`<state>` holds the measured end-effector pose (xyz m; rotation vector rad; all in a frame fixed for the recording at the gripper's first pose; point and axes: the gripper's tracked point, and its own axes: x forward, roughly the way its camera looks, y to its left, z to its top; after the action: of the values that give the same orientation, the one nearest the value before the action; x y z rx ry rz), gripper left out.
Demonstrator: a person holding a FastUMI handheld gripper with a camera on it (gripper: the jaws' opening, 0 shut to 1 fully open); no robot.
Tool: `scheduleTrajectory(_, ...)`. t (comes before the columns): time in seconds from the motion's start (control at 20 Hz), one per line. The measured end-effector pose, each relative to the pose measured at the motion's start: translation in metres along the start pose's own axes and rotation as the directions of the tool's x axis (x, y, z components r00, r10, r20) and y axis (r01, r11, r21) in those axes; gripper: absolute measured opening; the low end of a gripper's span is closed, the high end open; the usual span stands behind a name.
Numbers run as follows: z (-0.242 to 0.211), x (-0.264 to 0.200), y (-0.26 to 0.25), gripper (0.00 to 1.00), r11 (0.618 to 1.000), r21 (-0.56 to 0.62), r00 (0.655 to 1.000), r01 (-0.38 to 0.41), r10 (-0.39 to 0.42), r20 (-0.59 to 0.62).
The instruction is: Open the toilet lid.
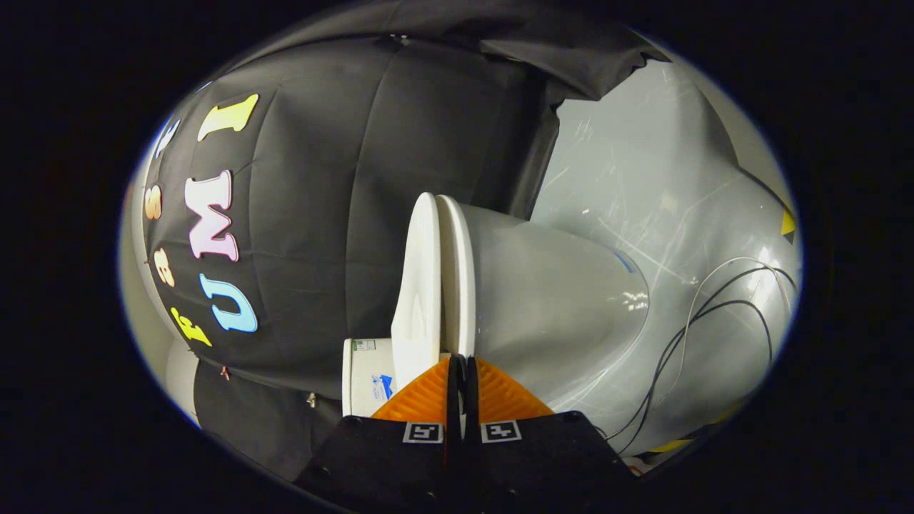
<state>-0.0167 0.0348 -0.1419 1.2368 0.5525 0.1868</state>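
**Q:** White porcelain seems to take up the middle. What is it?

**A:** White, yes: a toilet (550,300), seen with the camera rolled onto its side. Its bowl bulges out beyond the gripper's fingers, toward a pale grey floor (643,171). The toilet lid (418,285) lies flat against the seat (457,278), the two showing as thin white rims pressed together, edge-on. The lid is down, not raised.

**Q:** What surrounds the toilet?

**A:** Black cloth (343,214) hangs as the booth's wall on the lid's side. The shiny floor on the bowl's side is scuffed with fine scratches. Several thin black and white cables (707,314) loop across that floor, near the base of the bowl but apart from the gripper. A white box-like part of the toilet with a small blue-and-green label (368,375) sits just beside the fingers, next to the lid's edge. Nothing stands between the gripper and the lid.

**Q:** And the gripper?

**A:** The gripper (457,368) has two orange ribbed fingers (421,396) on black mounts, each bearing a small square marker. The fingers are drawn almost fully together, with only a dark sliver between them. Their tips reach the line where lid meets seat. Whether they pinch the lid's edge or merely touch it, I cannot tell.
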Motion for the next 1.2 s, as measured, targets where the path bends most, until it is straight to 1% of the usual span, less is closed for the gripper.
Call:
scheduleTrajectory(0.15, -0.001, -0.002, 0.005, 0.05, 0.999, -0.044, 1.000, 0.031, -0.031, 0.006)
scheduleTrajectory(0.3, 0.002, -0.003, 0.013, 0.05, 0.998, -0.039, 0.998, 0.057, -0.056, 0.028)
scheduleTrajectory(0.45, 0.000, -0.008, 0.026, 0.05, 0.991, -0.109, 0.996, 0.084, -0.080, 0.043)
scheduleTrajectory(0.65, 0.001, -0.014, 0.054, 0.05, 0.977, -0.194, 0.994, 0.094, -0.082, 0.067)
scheduleTrajectory(0.8, 0.000, -0.019, 0.071, 0.05, 0.965, -0.234, 0.991, 0.119, -0.101, 0.085)
scheduleTrajectory(1.1, -0.006, -0.024, 0.111, 0.05, 0.922, -0.349, 0.983, 0.170, -0.134, 0.123)
scheduleTrajectory(1.2, -0.010, -0.027, 0.129, 0.05, 0.887, -0.420, 0.979, 0.191, -0.141, 0.148)
